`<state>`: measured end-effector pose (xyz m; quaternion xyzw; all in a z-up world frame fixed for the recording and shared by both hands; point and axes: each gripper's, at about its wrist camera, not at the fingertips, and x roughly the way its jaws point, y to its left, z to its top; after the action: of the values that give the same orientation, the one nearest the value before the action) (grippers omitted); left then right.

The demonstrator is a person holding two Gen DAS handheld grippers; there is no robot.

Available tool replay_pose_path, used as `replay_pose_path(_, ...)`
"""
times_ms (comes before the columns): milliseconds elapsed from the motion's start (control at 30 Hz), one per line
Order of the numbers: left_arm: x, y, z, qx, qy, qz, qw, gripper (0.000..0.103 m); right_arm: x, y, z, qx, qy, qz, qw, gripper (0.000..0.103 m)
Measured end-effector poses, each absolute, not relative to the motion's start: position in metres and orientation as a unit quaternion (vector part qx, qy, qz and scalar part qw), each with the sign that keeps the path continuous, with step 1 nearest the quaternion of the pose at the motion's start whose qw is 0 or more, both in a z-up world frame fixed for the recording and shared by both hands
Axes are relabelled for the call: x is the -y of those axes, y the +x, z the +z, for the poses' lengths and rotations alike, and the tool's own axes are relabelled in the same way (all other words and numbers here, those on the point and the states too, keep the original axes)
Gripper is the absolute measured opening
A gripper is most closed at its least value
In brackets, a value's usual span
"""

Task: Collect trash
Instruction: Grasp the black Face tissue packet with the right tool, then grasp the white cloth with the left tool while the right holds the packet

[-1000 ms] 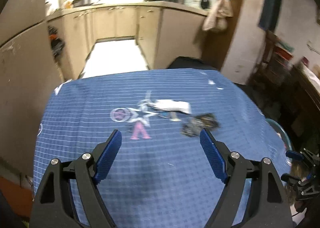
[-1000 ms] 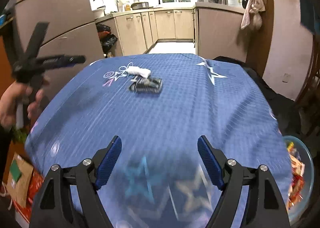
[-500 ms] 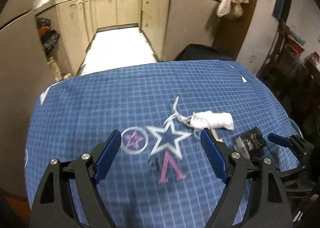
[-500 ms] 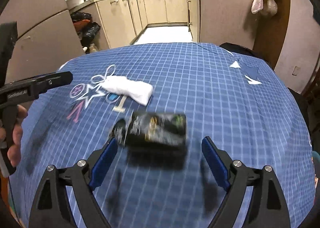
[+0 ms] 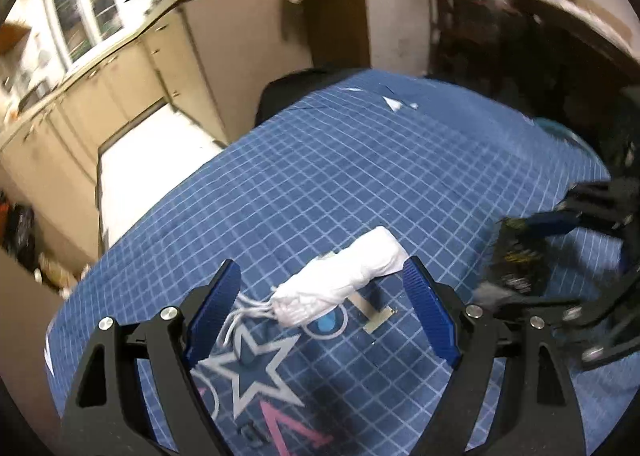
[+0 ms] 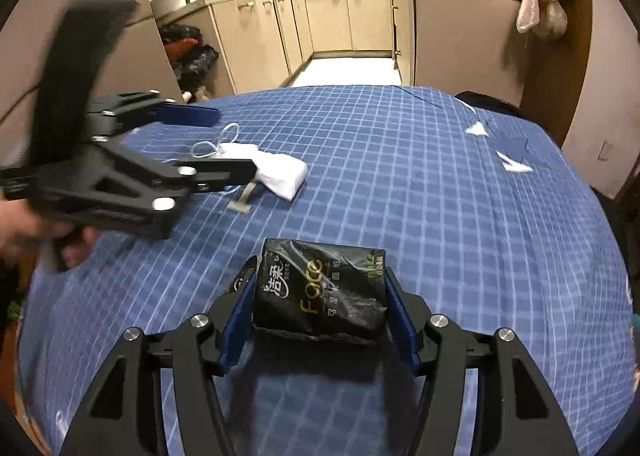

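Right tongs (image 6: 320,330): just closed, clenched on the crinkly black plastic tissue pack (image 6: 320,294).
Left tongs (image 5: 320,310): released, straddling the white crumpled mask (image 5: 340,280) (untouched).
Risk: the soft pack may slip free.

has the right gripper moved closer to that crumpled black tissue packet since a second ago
Yes. The right gripper has come forward over the blue checked tablecloth; its jaws have just been closing and now flank the black tissue packet.

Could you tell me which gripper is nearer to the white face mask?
Left. The left gripper has its open jaws either side of the white face mask; the right gripper is off to its right, closed on the black tissue pack.
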<state>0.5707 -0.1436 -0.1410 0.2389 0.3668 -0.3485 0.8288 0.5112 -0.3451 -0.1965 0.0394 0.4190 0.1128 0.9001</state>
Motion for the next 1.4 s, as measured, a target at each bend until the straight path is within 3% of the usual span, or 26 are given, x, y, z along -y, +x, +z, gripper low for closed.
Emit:
replay_pose_path(133,0.147,0.571,-0.153,-0.377,0.258,-0.357,0.815,0.079,0.357,0.493,-0.191,-0.408,0.057,0.126,0.902,0.061)
replay_pose_path(233,0.144,0.572,-0.162,-0.39,0.263,-0.362,0.805,0.07,0.36,0.483,-0.185,-0.402,0.059,0.133,0.904,0.061)
replay_pose_path(467,0.142,0.567,-0.162,-0.403,0.241,-0.383,0.796,0.037,0.361,0.472,-0.178,-0.393,0.064,0.138,0.907,0.061)
replay_pose_path(633,0.144,0.554,-0.161,-0.409,0.242,-0.388,0.79,0.036,0.363,0.473,-0.179,-0.392,0.07,0.134,0.908,0.061)
replay_pose_path(933,0.159,0.55,-0.164,-0.388,0.249,-0.374,0.805,0.044,0.364,0.471,-0.179,-0.392,0.075,0.132,0.907,0.061)
replay_pose_path(1067,0.163,0.549,-0.164,-0.396,0.234,-0.374,0.805,0.032,0.364,0.468,-0.178,-0.387,0.066,0.118,0.912,0.061)
replay_pose_path(1400,0.131,0.486,-0.122,-0.35,0.17,-0.265,0.882,0.028,0.36,0.429,-0.155,-0.325,0.022,0.035,0.945,0.061)
